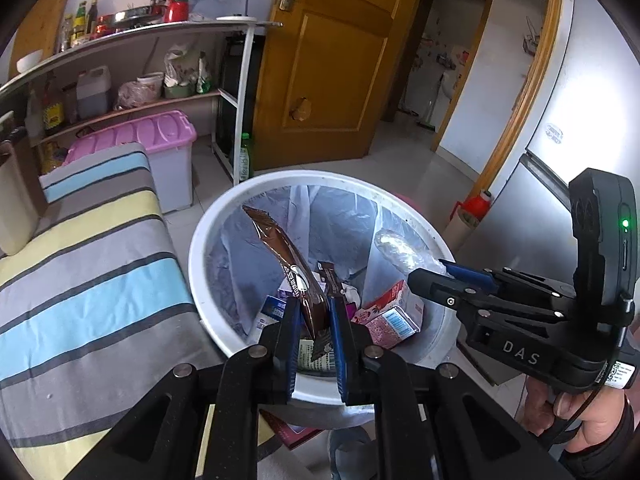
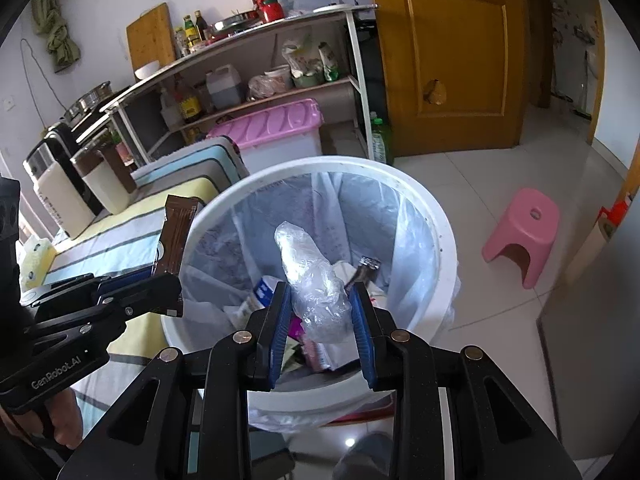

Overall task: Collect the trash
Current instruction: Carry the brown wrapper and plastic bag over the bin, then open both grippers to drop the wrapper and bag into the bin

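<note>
Left wrist view: the left gripper is seen clamped on the lower end of a brown wrapper, its blue pads pressed nearly together, and the wrapper stands up from the jaws over the mouth of a white bin lined with a clear plastic bag. At the right of this view the right gripper is seen from the side, held in a hand, with a crumpled clear plastic bag sticking out of its tip above the bin. Inside the bin a pink carton and other packaging are shown. In the right wrist view the clear plastic bag is seen gripped between the partly closed blue pads of the right gripper, directly above the bin, while the left gripper is seen at the left holding the brown wrapper just at the bin's rim. Only this view shows a pink stool on the pale tiled floor, and a green cloth hung on the wall. A striped cover lies on the surface beside the bin. Behind it, a shelf unit with bottles and pans, a box with a pink lid and a wooden door are seen.
</note>
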